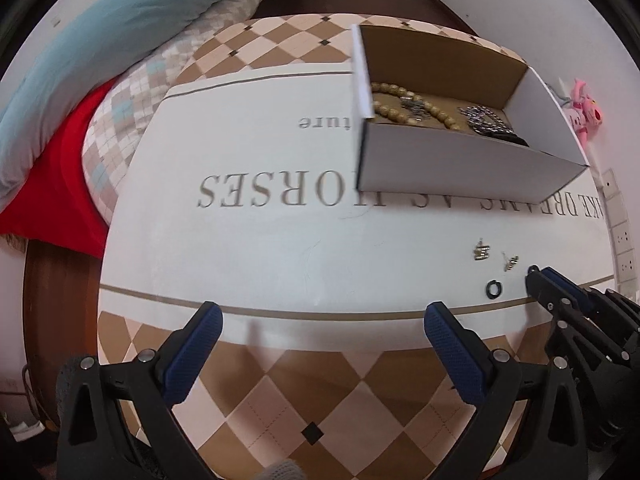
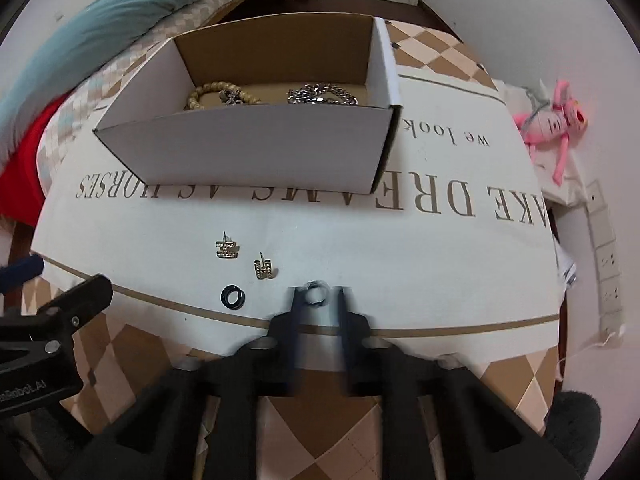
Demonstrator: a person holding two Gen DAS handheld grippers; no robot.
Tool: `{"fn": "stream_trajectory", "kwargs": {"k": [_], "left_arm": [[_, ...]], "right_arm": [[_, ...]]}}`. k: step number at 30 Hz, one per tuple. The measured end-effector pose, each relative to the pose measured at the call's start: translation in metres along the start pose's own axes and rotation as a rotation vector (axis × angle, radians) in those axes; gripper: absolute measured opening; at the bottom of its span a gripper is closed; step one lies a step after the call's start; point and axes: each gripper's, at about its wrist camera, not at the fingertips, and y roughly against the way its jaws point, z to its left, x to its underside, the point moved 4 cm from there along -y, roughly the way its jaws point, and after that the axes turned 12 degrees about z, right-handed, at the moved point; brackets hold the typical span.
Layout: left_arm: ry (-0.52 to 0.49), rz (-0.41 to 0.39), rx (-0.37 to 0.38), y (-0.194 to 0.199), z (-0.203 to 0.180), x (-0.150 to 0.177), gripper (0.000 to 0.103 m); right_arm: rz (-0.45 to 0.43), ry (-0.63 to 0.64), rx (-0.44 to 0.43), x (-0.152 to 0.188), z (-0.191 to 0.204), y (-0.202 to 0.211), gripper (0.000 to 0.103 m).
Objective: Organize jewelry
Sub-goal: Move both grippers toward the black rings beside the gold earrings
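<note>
The right gripper (image 2: 319, 294) narrows around a silver ring (image 2: 316, 291) on the cloth, seemingly pinching it for the box (image 2: 256, 152), while the left gripper (image 1: 320, 320) waits spread wide.

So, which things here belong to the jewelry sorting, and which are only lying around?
For the job:
- cardboard box holding a bead bracelet and a silver chain
- two earrings
- black ring
- silver ring between the right gripper fingers

Lying about:
- pink plush toy
- blue bedding
</note>
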Motion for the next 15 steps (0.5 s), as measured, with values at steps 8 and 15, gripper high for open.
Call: {"fn": "stream_trajectory", "kwargs": {"k": [8,15], "left_arm": [[-0.054,-0.003,0.077,0.0,-0.038,-0.005,0.102],[-0.173,-0.011,0.112,-0.004,-0.088,-0.007,0.089]], "right_arm": [[-0.009,-0.082,-0.059,0.011,-0.036,0.017,0.0],[0.014,-0.169,-0.063,0.019,-0.073,0.021,0.0]]}}
